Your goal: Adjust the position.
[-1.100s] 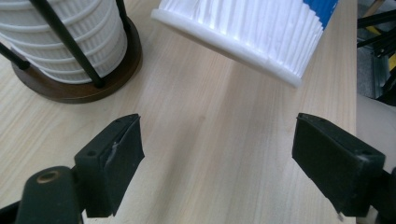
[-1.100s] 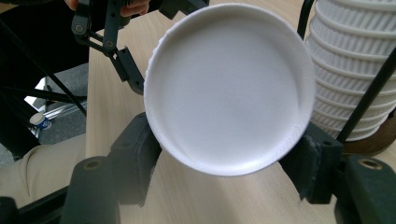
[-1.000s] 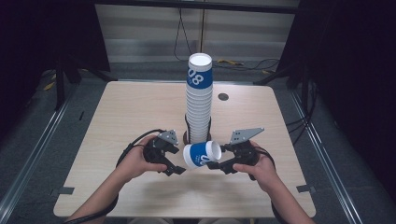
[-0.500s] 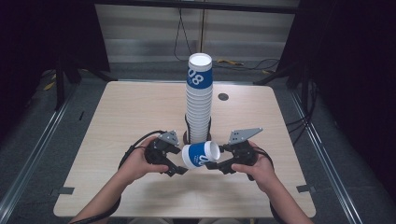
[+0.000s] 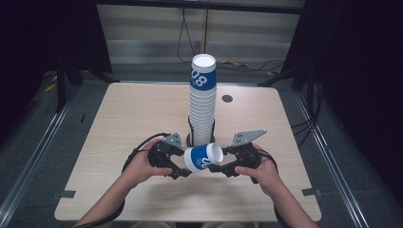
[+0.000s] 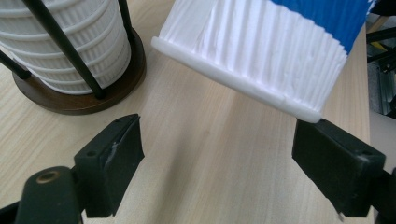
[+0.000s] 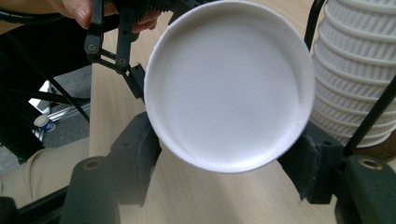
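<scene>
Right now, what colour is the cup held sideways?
The cup is white with a blue band, clearest in the high view.

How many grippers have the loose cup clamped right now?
1. The right gripper is shut on the loose cup, a jaw on either side near its base. The left gripper is open, jaws off the cup's rim, beside the cup stack.

"08" on top cup [image 5: 203, 76]

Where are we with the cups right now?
Done: a tall stack of ribbed white paper cups stands in the round wooden holder. In hand: the right gripper clamps one blue-banded white cup sideways; the left gripper is open at its base. Left: where it goes next is unclear.
</scene>
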The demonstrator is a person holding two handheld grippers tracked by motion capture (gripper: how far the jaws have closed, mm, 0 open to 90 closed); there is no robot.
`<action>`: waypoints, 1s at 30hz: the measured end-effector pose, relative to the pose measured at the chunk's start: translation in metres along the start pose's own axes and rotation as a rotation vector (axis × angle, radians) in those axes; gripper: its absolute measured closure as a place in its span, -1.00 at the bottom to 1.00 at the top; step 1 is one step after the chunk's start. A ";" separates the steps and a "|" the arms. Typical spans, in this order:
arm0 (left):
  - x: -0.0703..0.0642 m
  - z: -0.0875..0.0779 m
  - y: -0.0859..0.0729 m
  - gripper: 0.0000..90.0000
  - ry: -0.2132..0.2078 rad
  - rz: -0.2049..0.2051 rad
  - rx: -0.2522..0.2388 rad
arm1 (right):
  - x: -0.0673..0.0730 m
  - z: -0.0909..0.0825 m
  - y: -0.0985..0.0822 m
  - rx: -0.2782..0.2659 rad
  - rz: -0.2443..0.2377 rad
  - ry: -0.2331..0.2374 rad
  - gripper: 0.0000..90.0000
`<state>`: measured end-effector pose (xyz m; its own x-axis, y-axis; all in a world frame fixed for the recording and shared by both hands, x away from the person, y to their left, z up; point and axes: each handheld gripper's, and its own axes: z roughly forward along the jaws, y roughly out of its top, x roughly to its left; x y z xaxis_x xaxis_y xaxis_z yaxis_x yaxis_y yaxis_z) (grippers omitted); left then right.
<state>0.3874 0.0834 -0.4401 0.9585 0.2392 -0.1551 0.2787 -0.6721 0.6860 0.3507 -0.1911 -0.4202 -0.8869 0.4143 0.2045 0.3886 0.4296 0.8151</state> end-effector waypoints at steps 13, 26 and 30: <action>-0.002 -0.002 0.002 -0.60 0.002 0.057 0.010 | 0.000 0.002 0.003 -0.004 0.001 0.009 -0.28; -0.001 -0.006 0.003 -0.66 0.003 0.028 -0.047 | 0.000 0.010 0.000 0.002 0.013 0.008 -0.28; -0.001 -0.006 0.003 -0.65 0.003 0.037 -0.048 | 0.000 0.008 0.002 -0.010 0.015 0.006 -0.28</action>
<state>0.3865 0.0853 -0.4332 0.9680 0.2166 -0.1267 0.2395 -0.6465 0.7243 0.3534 -0.1839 -0.4227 -0.8826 0.4155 0.2198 0.3991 0.4156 0.8173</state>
